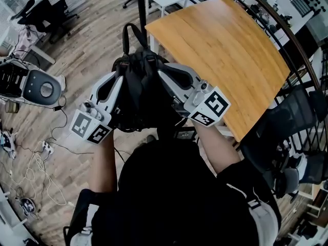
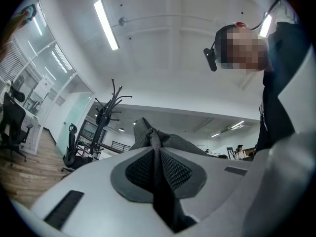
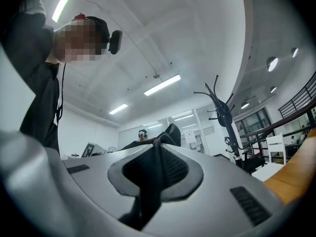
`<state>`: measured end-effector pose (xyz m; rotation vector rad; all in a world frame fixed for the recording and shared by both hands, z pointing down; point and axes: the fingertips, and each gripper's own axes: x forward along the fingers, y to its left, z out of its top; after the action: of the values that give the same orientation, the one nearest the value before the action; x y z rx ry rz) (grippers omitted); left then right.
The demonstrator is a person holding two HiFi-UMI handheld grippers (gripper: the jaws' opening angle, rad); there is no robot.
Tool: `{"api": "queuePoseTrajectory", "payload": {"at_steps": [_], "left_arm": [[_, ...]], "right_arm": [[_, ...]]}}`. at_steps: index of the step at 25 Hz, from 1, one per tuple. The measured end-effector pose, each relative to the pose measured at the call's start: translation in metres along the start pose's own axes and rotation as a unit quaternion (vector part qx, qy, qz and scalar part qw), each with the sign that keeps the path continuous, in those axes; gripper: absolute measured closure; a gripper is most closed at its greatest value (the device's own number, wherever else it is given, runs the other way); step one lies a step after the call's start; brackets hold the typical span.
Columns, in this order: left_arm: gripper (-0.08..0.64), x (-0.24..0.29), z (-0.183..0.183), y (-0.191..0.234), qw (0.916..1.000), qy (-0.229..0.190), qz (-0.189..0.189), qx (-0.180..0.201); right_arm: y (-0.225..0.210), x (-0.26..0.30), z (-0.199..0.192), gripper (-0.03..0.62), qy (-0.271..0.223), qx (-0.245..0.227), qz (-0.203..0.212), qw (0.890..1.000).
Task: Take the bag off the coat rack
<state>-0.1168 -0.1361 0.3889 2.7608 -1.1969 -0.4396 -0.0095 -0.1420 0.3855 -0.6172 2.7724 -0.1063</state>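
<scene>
- Two grippers, one in each of the person's hands: the left gripper (image 1: 119, 76) and the right gripper (image 1: 166, 76), each carrying one marker cube (image 1: 90, 127) at its rear end
- One bag (image 1: 141, 96), black and soft, hangs between the two grippers in front of the person's chest and above the wooden floor (image 1: 87, 50); one strap loop (image 1: 130, 35) stands up from its top
- Left gripper: jaws nearly together, the pads pinching a bunched fold of the bag's dark fabric, which sticks out past the tips
- Right gripper: jaws likewise nearly together, clamped on a narrow fold of the same black fabric
- One coat rack (image 2: 104, 116), black with curved hooks, shows far behind the jaws in each gripper view; the bag is off it and well apart from it
- One table (image 1: 225, 55) with a light wood top stands just to the person's right, beside the bag
- At least two black office chairs (image 1: 43, 12) stand at the far left of the floor
- The bag is the only container here; it is bunched shut, and what it holds cannot be told
</scene>
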Motion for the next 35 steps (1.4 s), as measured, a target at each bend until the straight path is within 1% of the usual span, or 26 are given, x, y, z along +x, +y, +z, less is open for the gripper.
{"api": "queuePoseTrajectory", "payload": {"at_steps": [8,18,26,30,35], "left_arm": [[0.508,-0.019,0.0,-0.01,1.0,0.003,-0.004,0.002],[0.508,-0.024,0.002,-0.007,1.0,0.006,-0.003,0.007],[0.508,-0.026,0.008,-0.004,0.9999,0.005,-0.011,0.0],[0.508,-0.026,0.009,-0.003,0.9998,0.002,-0.016,-0.014],[0.508,-0.025,0.008,-0.009,0.9996,0.0,-0.022,-0.019]], "right_arm": [[0.021,-0.004,-0.005,0.531,-0.002,-0.002,0.002,1.0],[0.021,0.001,-0.006,0.531,0.005,-0.011,-0.003,1.0],[0.023,0.008,-0.003,0.531,0.008,-0.015,-0.004,1.0],[0.023,0.009,-0.002,0.531,0.01,-0.015,-0.009,1.0],[0.025,0.004,0.0,0.531,0.01,-0.016,-0.011,1.0]]}}
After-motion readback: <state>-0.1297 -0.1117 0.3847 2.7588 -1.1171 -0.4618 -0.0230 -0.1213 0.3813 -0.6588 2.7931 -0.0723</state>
